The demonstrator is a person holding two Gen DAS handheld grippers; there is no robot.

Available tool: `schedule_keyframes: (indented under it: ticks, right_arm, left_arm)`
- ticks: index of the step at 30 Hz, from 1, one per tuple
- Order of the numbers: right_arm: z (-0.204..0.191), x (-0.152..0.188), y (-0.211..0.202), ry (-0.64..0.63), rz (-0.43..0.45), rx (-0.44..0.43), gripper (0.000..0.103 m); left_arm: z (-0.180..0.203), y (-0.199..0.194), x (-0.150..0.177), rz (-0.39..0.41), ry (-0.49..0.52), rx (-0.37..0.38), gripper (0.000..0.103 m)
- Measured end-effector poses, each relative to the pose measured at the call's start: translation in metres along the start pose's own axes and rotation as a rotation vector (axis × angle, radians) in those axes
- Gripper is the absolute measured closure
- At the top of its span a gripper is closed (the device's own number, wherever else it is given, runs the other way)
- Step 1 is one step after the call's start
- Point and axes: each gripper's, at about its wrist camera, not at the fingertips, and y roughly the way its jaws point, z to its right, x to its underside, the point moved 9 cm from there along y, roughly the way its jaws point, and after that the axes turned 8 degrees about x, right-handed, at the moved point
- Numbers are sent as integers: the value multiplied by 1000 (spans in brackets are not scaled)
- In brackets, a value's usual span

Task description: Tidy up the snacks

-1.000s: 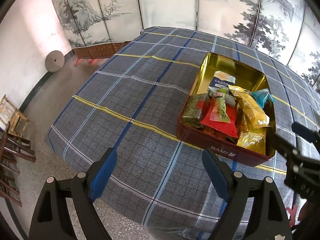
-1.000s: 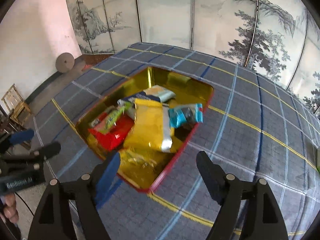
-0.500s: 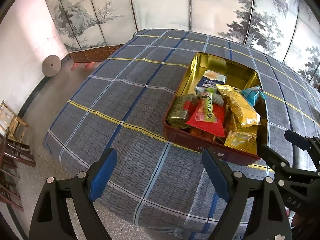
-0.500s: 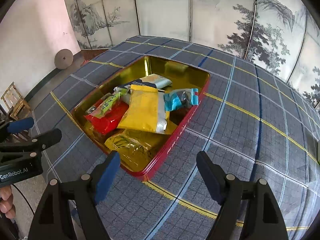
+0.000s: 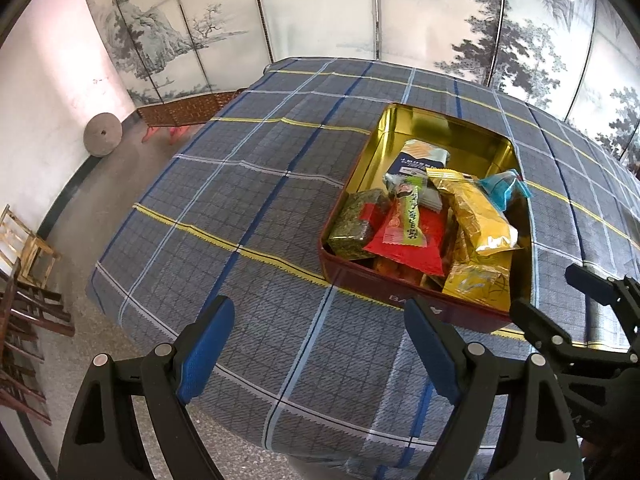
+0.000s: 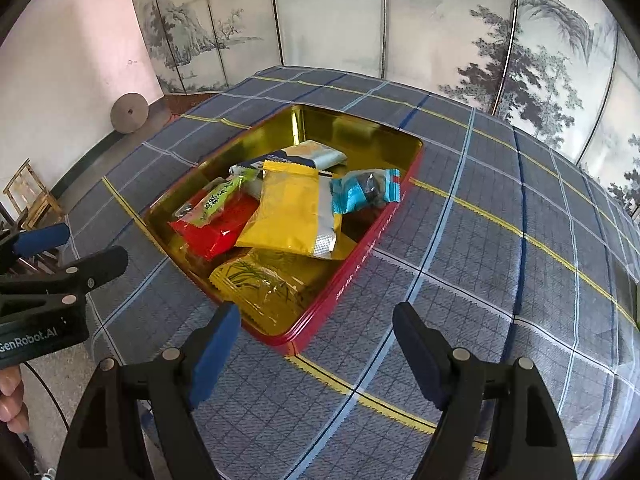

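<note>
- While the left wrist view is looking down over the plaid tablecloth [image 5: 248,208], the left gripper [image 5: 320,344] is hanging with its blue-padded jaws spread wide and nothing between them, only cloth showing in the gap.
- The red tin [image 5: 400,300] with a gold inside is sitting on the cloth at about two o'clock from that gripper, its near wall just past the right finger.
- Inside the tin, a green packet [image 5: 354,226] is lying at the nine o'clock side, a red packet [image 5: 416,244] is resting at the centre with a green-and-red bar [image 5: 408,220] across it, a yellow packet [image 5: 476,212] is leaning at three o'clock, and a blue wrapper [image 5: 504,192] is poking up against the right wall.
- The right gripper [image 5: 560,300] is showing at the four o'clock edge, near the tin's right corner.
- In the right wrist view, the right gripper [image 6: 316,336] is gaping open and empty, hovering over the tin's [image 6: 360,264] near corner.
- The yellow packet [image 6: 292,216] is lying on top at the middle, the blue wrapper [image 6: 366,194] at two o'clock of it, the red packet [image 6: 216,232] at nine o'clock.
- The left gripper [image 6: 80,252] is reaching in from nine o'clock, apart from the tin.
</note>
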Motion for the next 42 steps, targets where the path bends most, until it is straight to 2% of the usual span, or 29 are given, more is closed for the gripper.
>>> schedule_keyframes:
  ticks: [42]
  right_arm:
    - [4,4,4,-2,-20,22,23]
  left_arm:
    - [12,5,2,-16,19,11,18]
